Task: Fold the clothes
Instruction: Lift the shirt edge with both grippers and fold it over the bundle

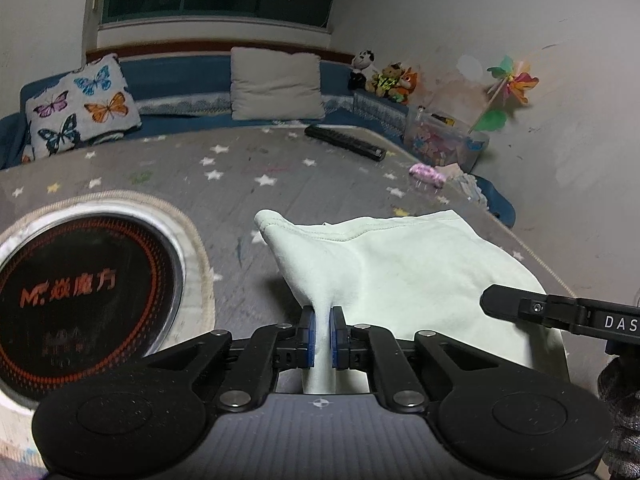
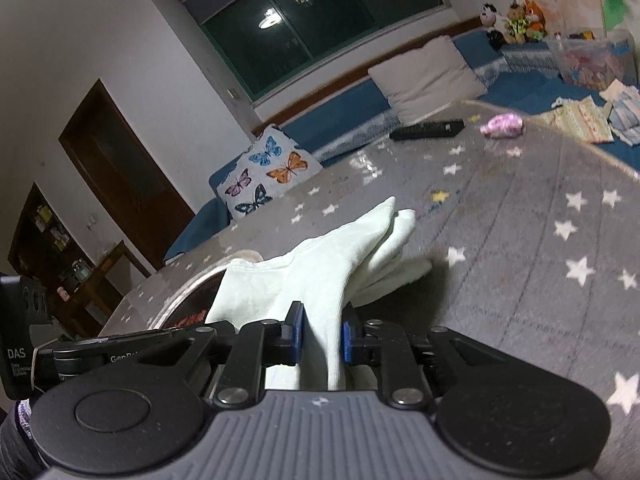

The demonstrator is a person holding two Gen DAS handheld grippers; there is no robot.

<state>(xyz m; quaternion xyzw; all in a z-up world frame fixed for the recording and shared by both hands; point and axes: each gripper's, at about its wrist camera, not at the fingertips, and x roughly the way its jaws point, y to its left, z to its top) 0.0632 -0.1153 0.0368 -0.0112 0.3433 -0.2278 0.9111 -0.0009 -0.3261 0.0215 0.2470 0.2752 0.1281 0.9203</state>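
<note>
A pale mint-white garment (image 1: 404, 268) lies on the grey star-patterned table cover (image 1: 240, 184), its folded end pointing away from me. My left gripper (image 1: 322, 334) is shut on the garment's near edge, with cloth pinched between the blue pads. In the right wrist view the same garment (image 2: 320, 268) is lifted and bunched, and my right gripper (image 2: 322, 340) is shut on a fold of it. The right gripper's black finger (image 1: 560, 312) reaches in over the cloth from the right edge of the left wrist view.
A round black induction cooktop (image 1: 80, 292) is set into the table at the left. A black remote (image 1: 346, 143) and a pink object (image 1: 428, 174) lie further back. Cushions (image 1: 276, 84), soft toys (image 1: 384, 76) and a toy box (image 1: 448, 140) line the blue bench behind.
</note>
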